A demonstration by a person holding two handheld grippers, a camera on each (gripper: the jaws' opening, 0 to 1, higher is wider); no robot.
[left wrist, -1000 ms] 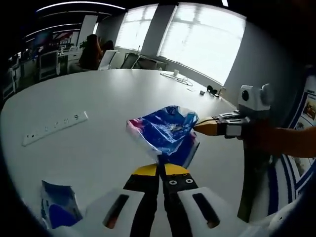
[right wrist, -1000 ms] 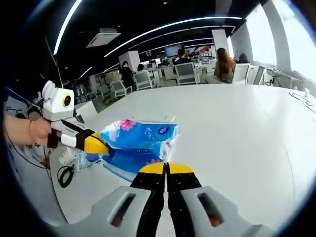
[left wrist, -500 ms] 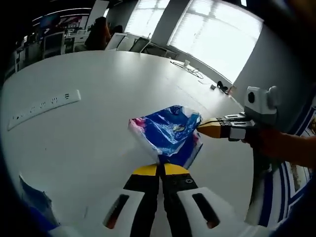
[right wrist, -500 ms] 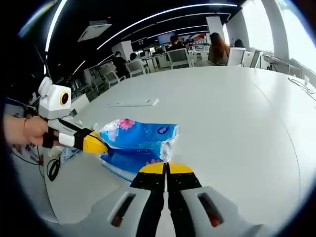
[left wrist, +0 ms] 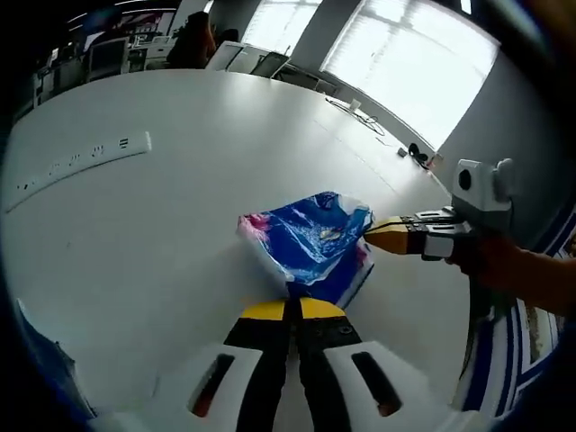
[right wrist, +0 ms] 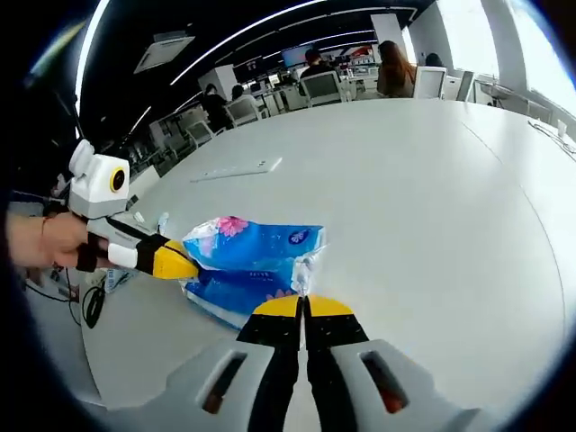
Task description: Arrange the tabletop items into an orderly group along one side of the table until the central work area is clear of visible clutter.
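A blue plastic tissue pack [left wrist: 310, 241] with a pink flower print hangs just above the white table [left wrist: 162, 225], held at two ends. My left gripper [left wrist: 291, 308] is shut on the pack's near edge. My right gripper [left wrist: 371, 236] comes in from the right, its yellow tips pinching the far corner. In the right gripper view the same pack [right wrist: 252, 247] lies ahead. There my right gripper [right wrist: 303, 306] is shut on the crinkled clear flap, and my left gripper [right wrist: 175, 265] grips the pack from the left, held by a hand.
A white power strip [left wrist: 81, 160] lies on the table to the left, also the power strip [right wrist: 236, 169] beyond the pack. Another blue packet [left wrist: 40, 355] sits at the lower left edge. Cables and small dark items [left wrist: 409, 153] lie by the windows. Office chairs [right wrist: 324, 87] and people stand behind.
Both cameras have drifted and tilted down toward the table. The pack stays pinched between the two grippers, its hold unchanged.
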